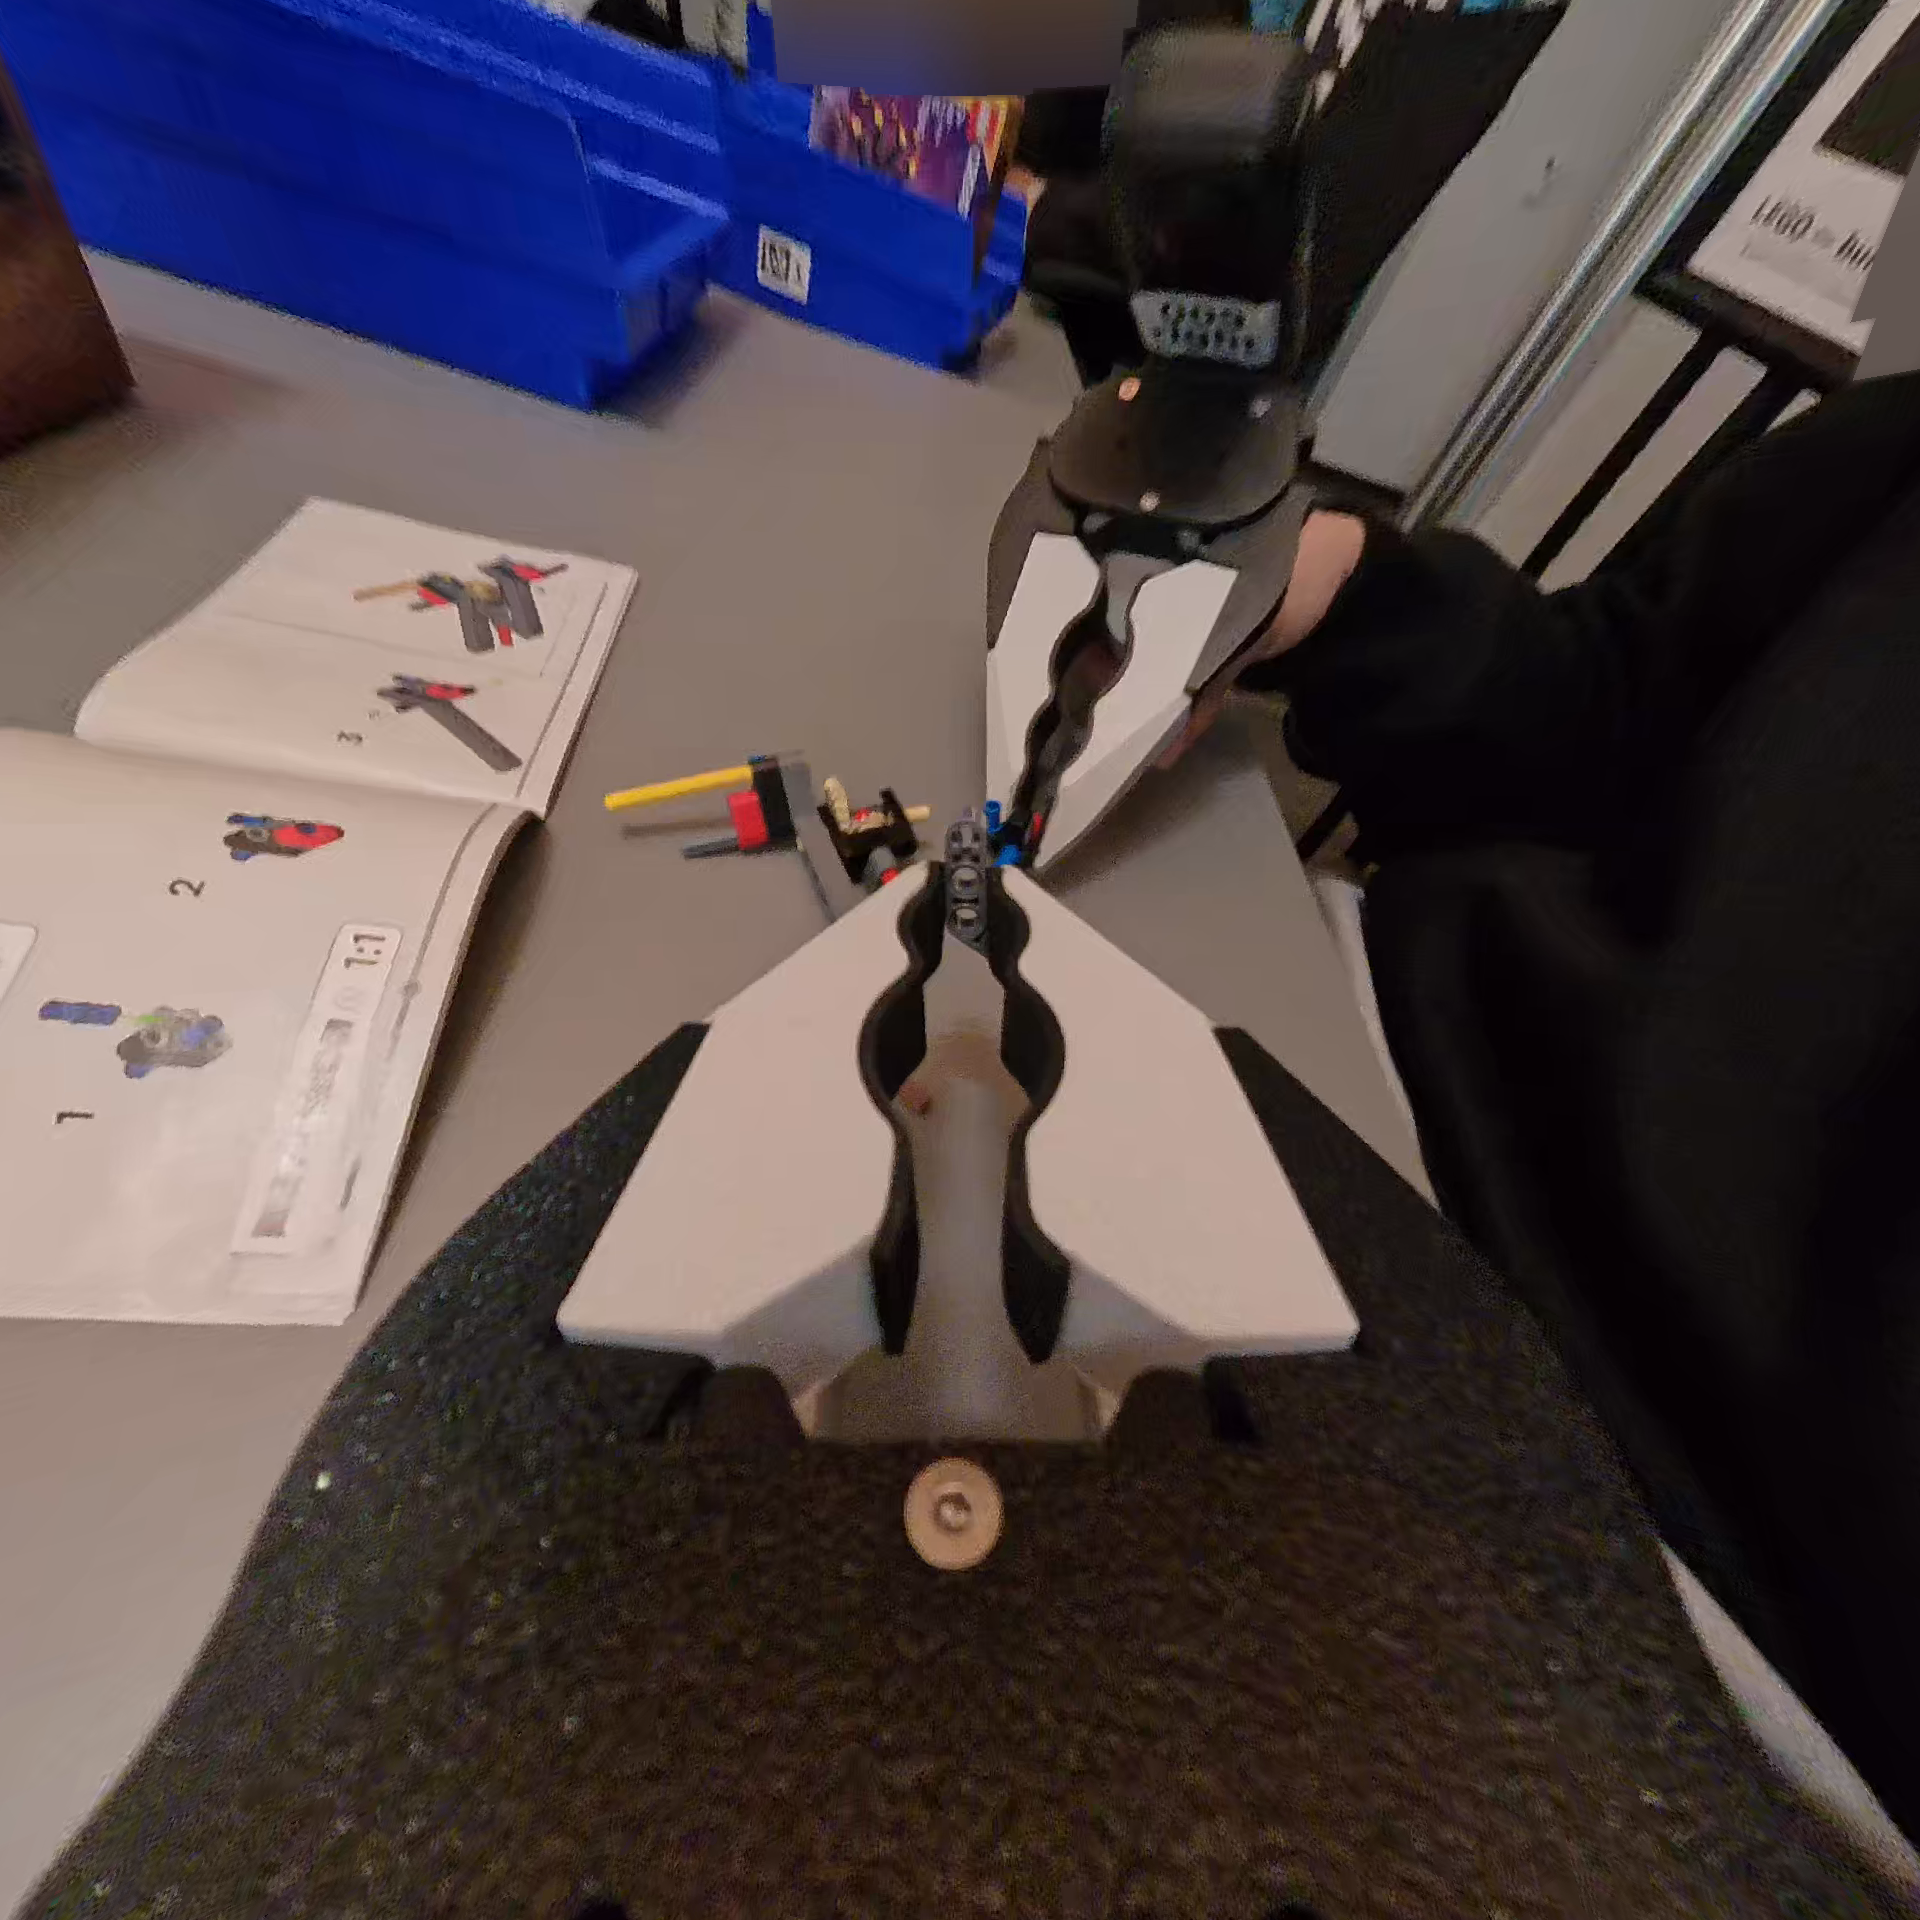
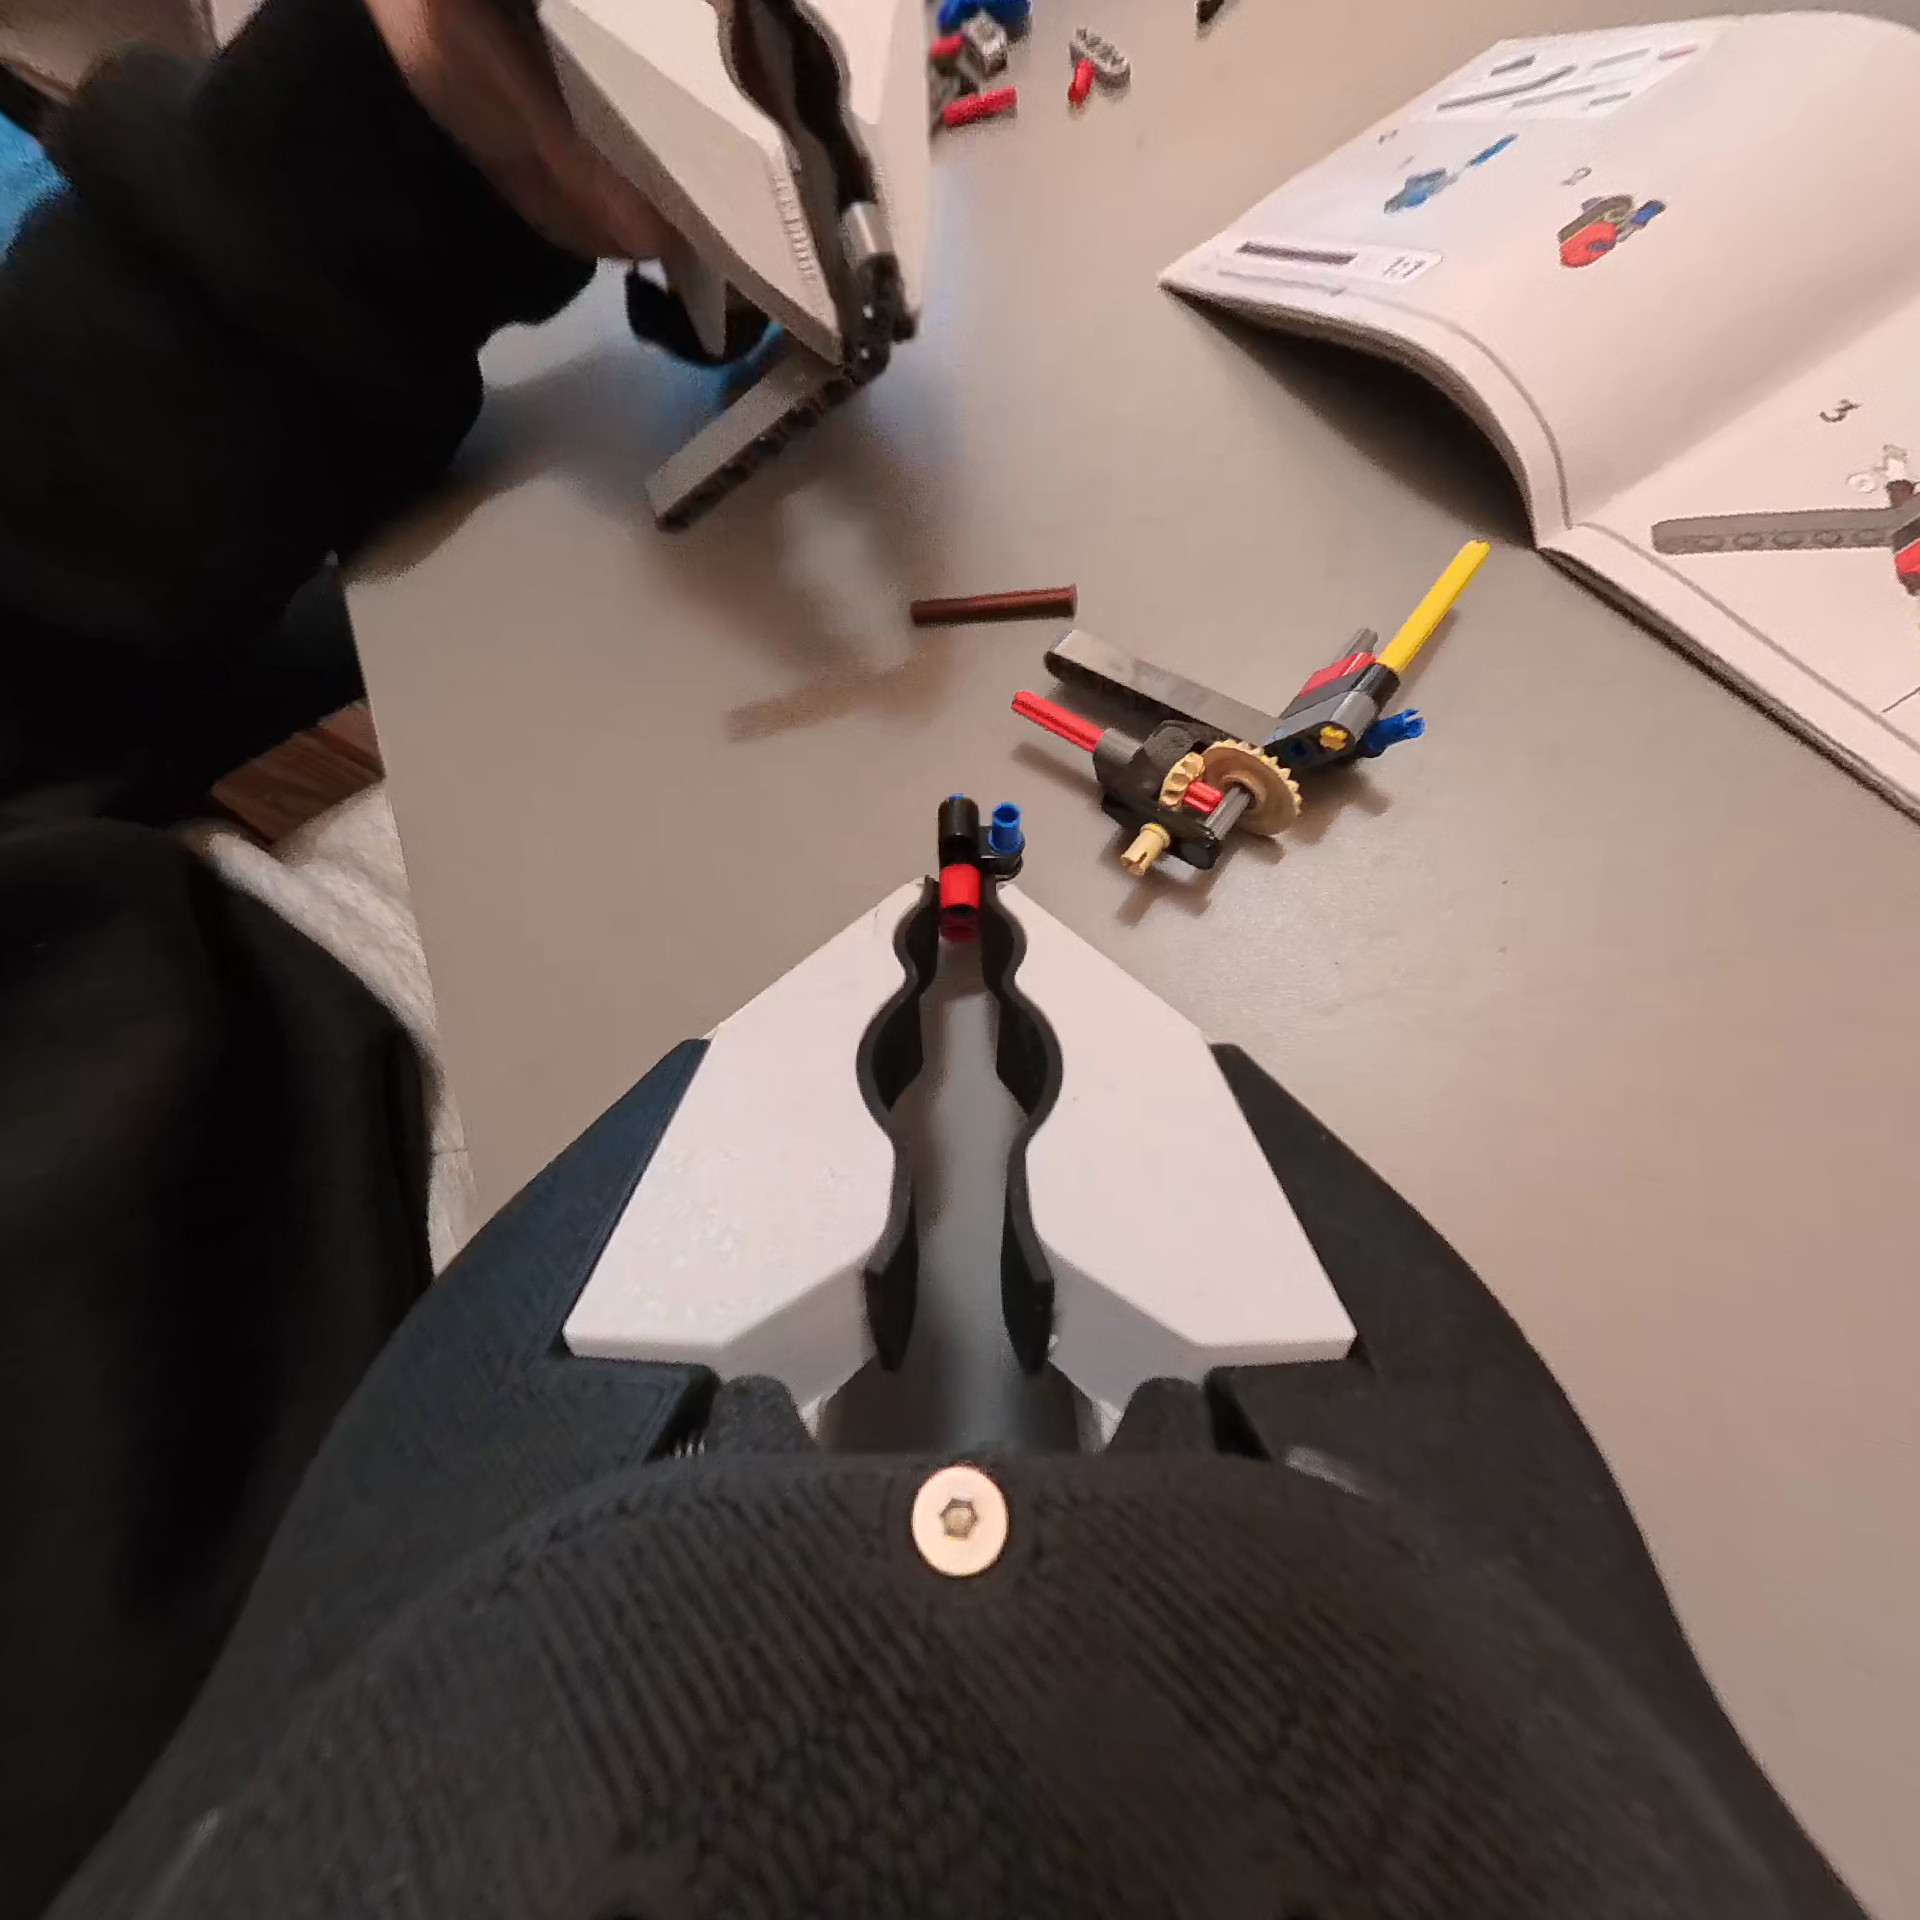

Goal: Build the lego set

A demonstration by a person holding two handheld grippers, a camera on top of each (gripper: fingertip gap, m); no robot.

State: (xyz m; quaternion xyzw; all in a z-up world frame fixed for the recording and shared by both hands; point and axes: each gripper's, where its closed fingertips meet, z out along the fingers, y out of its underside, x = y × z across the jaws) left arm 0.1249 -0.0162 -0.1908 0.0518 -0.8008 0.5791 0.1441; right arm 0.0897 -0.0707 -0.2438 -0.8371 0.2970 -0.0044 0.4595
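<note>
My left gripper point(image 1: 966, 920) is shut on a long dark grey beam with holes point(image 1: 964, 850), seen end-on. The right wrist view shows that gripper point(image 2: 862, 327) at the upper left, with the beam point(image 2: 748, 447) slanting down to the table. My right gripper point(image 2: 961, 914) is shut on a small black, red and blue connector piece point(image 2: 979, 840). In the left wrist view it point(image 1: 1023, 836) comes in from above, its tips just right of the beam's end. A partly built assembly point(image 2: 1195, 769) with a tan gear, a red axle and a yellow axle lies on the grey table point(image 2: 1455, 1143).
An open instruction booklet point(image 1: 260, 883) lies left of the assembly and also shows in the right wrist view point(image 2: 1610, 312). A brown axle point(image 2: 992, 606) lies loose. Several small red and grey pieces point(image 2: 987, 73) lie farther off. Blue bins point(image 1: 416, 208) stand at the back. A black sleeve point(image 1: 1558, 727) is at the right.
</note>
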